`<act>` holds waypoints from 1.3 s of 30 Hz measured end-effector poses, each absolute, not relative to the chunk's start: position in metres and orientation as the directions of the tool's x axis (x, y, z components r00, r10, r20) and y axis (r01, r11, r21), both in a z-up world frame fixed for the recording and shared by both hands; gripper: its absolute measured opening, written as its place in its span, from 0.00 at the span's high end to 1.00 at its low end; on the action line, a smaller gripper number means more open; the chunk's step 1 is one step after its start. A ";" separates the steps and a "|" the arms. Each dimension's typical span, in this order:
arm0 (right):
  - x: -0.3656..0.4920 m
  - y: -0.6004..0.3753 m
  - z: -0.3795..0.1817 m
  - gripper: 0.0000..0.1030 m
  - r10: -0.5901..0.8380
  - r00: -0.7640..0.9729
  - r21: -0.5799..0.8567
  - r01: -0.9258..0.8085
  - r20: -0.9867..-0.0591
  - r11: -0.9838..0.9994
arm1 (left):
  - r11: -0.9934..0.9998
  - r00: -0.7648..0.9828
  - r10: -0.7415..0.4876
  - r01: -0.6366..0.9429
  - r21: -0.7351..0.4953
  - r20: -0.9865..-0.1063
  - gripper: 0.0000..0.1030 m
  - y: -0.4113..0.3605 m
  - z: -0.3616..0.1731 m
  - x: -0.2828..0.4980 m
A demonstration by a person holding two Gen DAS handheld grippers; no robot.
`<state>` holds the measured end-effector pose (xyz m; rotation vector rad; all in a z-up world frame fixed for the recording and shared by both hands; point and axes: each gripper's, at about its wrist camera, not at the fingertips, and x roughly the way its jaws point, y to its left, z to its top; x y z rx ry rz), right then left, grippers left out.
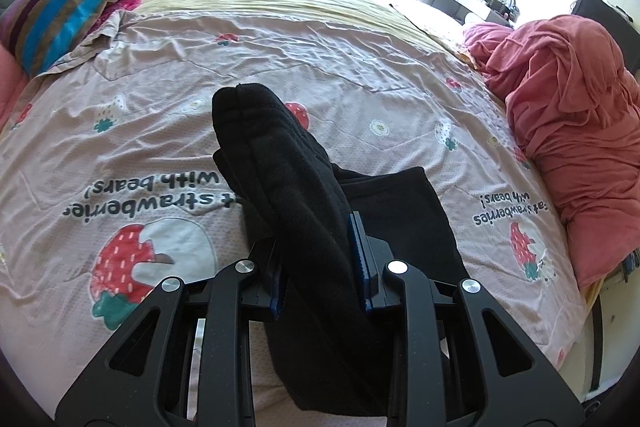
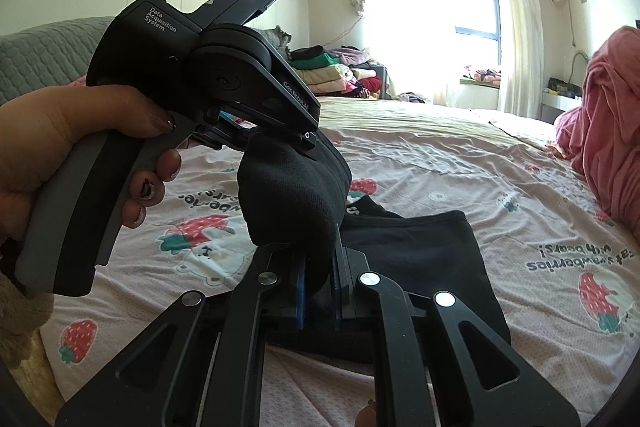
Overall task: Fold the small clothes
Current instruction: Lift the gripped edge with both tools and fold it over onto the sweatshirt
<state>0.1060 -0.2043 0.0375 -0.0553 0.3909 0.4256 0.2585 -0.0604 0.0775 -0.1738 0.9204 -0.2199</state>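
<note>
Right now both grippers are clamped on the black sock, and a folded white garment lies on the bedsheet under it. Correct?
Not quite. The folded garment is black, not white, as the right wrist view shows. Both the left gripper and right gripper do clamp the black sock above the bedsheet.

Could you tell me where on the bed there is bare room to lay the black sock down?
Free: quilt between the black sock and the striped pillow, and between it and the pink blanket. Crowded: near the black folded garment.
</note>
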 end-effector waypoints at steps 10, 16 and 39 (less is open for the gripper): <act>0.113 -0.223 0.023 0.92 0.364 0.833 0.061 -0.374 -0.415 0.925 | 0.966 0.557 -0.258 0.141 -0.216 -0.790 0.80 -0.089 0.062 0.269; 0.121 -0.233 0.015 0.92 0.357 0.823 0.100 -0.351 -0.441 0.931 | 0.966 0.534 -0.257 0.154 -0.206 -0.806 0.80 -0.104 0.051 0.277; 0.139 -0.261 -0.001 0.90 0.356 0.787 0.223 -0.280 -0.504 0.934 | 0.973 0.490 -0.216 0.185 -0.141 -0.845 0.74 -0.145 0.033 0.295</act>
